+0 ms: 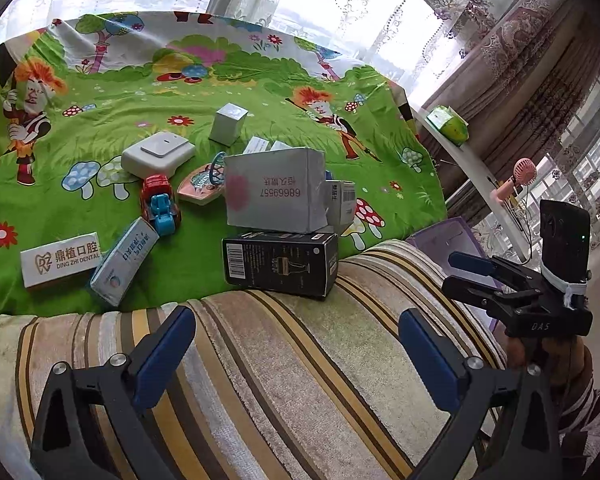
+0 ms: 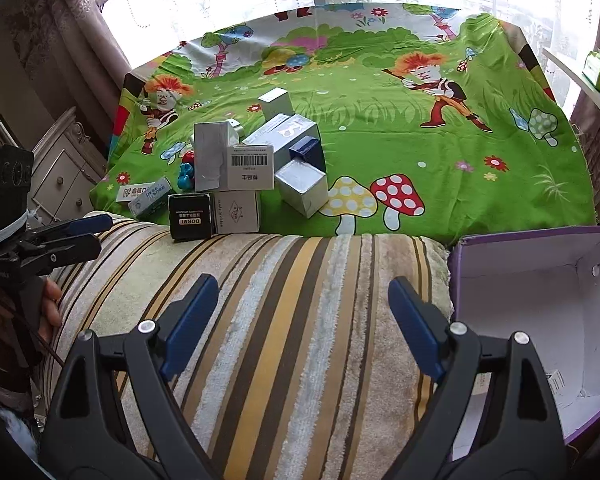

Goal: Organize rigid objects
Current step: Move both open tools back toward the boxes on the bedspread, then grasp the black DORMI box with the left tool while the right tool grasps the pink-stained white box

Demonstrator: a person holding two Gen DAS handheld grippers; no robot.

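A heap of small boxes lies on a green cartoon cloth [image 1: 260, 92]: a black box [image 1: 280, 264] at the near edge, a grey box [image 1: 274, 190] on top of it, a white dental box [image 1: 60, 260], a white device [image 1: 156, 156] and a red and blue toy car [image 1: 160, 204]. The same pile shows in the right wrist view around the barcode box [image 2: 250, 166] and the black box [image 2: 191, 216]. My left gripper [image 1: 296, 348] is open and empty over the striped blanket [image 1: 300, 360]. My right gripper [image 2: 300, 320] is open and empty, next to an open purple box [image 2: 540, 300].
A white shelf [image 1: 472, 168] at the right holds a green pack and a pink fan. A dresser [image 2: 64, 172] stands at the left. Curtained windows run behind the bed.
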